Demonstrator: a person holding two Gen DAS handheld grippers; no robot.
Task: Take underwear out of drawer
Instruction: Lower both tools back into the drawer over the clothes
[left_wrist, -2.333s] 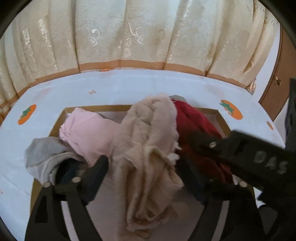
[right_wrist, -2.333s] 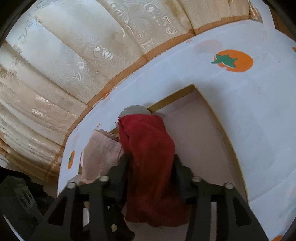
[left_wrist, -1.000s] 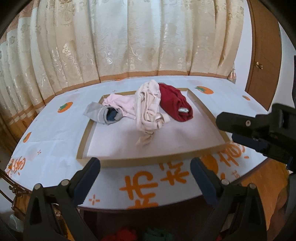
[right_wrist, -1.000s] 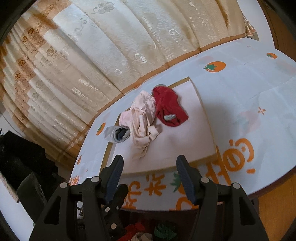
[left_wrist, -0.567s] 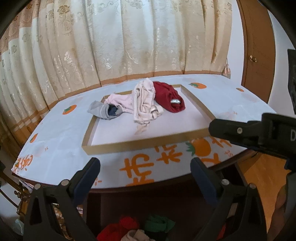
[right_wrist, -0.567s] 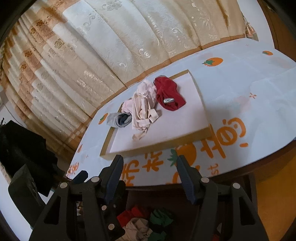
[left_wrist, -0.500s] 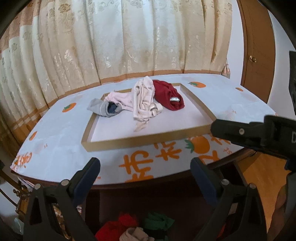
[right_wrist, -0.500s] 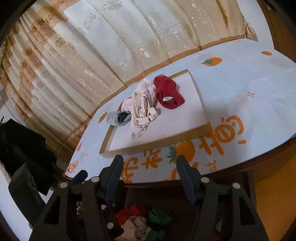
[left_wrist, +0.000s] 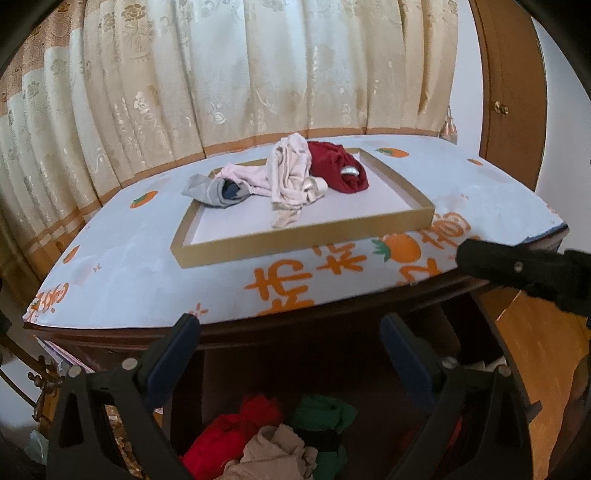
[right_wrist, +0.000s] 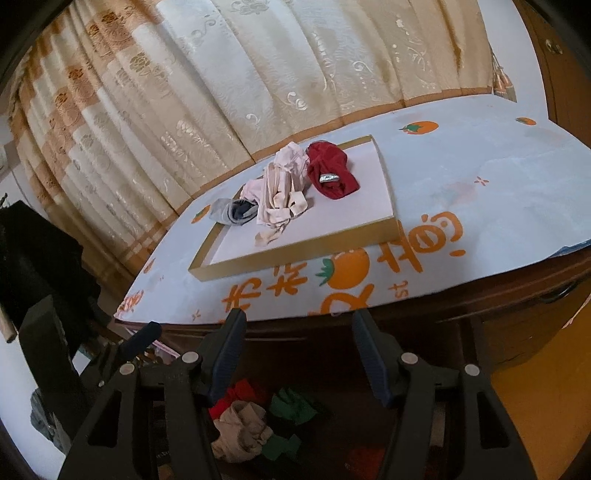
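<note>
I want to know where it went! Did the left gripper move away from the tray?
Yes. The left gripper backed away and down: the tray, once right between its fingers, now lies far ahead on the table.

A table with a dark wooden edge carries a pale blue tablecloth printed with orange fruits and orange characters. On the cloth stands a shallow tray with a gold rim and a white floor. Behind the table hangs a cream curtain with a shiny flower pattern and an orange band along its lower part. At the right is a brown wooden door with a small knob, and below it an orange-brown wooden floor. In the right wrist view, something dark and black stands at the left edge; what it is I cannot tell.
</note>
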